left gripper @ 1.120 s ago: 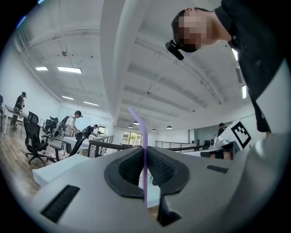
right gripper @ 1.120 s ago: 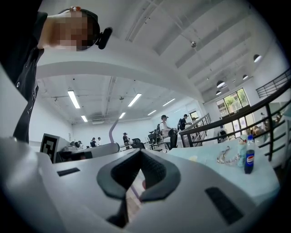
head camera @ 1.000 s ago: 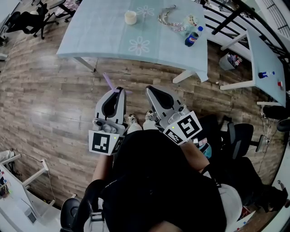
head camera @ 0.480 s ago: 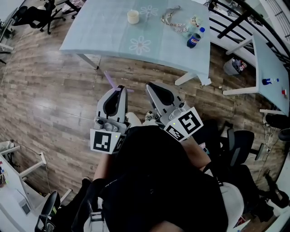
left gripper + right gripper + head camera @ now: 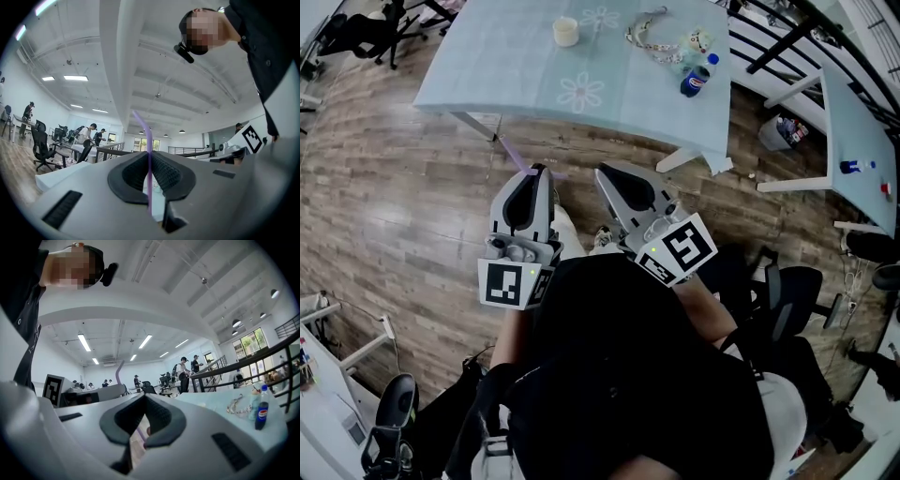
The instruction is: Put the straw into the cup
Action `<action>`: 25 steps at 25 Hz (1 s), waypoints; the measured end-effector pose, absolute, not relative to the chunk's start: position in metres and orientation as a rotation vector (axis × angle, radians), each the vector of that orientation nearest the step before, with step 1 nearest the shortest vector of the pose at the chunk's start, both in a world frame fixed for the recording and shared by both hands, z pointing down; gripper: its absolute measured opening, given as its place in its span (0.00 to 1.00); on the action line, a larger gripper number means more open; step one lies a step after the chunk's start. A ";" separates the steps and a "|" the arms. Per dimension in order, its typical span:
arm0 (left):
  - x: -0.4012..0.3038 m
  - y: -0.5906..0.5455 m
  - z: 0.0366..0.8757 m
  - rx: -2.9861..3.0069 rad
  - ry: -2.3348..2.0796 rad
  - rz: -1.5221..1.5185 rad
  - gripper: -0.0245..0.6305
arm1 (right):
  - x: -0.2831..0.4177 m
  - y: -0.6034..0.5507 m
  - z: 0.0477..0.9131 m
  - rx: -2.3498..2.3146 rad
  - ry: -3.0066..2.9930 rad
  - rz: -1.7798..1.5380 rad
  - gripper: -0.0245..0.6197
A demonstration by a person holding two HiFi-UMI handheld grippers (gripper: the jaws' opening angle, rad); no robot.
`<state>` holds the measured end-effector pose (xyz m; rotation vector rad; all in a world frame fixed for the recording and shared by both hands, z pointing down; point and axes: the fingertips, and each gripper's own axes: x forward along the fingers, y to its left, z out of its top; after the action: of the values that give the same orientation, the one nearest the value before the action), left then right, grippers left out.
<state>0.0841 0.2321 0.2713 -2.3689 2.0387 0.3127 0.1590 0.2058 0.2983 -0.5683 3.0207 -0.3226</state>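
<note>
A thin purple straw [image 5: 523,159] sticks out forward and to the left from my left gripper [image 5: 538,171], which is shut on it. In the left gripper view the straw [image 5: 143,131] stands upright between the dark pads, at the left gripper [image 5: 149,157]. A small cream cup [image 5: 566,31] stands upright on the light blue table [image 5: 506,66], far ahead of both grippers. My right gripper [image 5: 602,172] is beside the left one, over the wood floor, its jaws shut and nothing in them. In the right gripper view the right gripper [image 5: 143,397] points toward the table, with the straw [image 5: 119,369] at its left.
On the table's right part lie a beaded chain [image 5: 652,37] and a cola bottle [image 5: 696,77]. A second table [image 5: 853,112] stands at the right, and black railings run behind it. Office chairs [image 5: 787,281] sit near my right side. Table legs [image 5: 483,127] reach the floor ahead.
Both grippers have moved a little forward toward the table, side by side. The straw stays in the left gripper's hold.
</note>
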 end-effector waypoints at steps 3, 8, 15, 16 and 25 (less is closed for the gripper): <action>0.073 0.221 0.274 -2.364 2.046 0.333 0.08 | 0.151 0.194 0.302 -0.592 3.022 -0.327 0.05; 0.044 0.194 0.281 -2.374 2.054 0.341 0.08 | 0.130 0.167 0.311 -0.640 3.029 -0.363 0.05; -0.017 0.141 0.294 -2.423 2.063 0.366 0.08 | 0.068 0.115 0.316 -0.723 3.053 -0.348 0.05; -0.027 0.131 0.294 -2.432 2.054 0.368 0.08 | 0.057 0.107 0.316 -0.737 3.054 -0.346 0.05; -0.109 0.062 0.286 -2.513 1.954 0.395 0.08 | -0.021 0.046 0.317 -0.873 3.058 -0.339 0.05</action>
<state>-0.1085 0.0623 0.2855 -2.5133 1.9539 0.3948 -0.0209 0.0461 0.3166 -0.8726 3.0576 -0.3393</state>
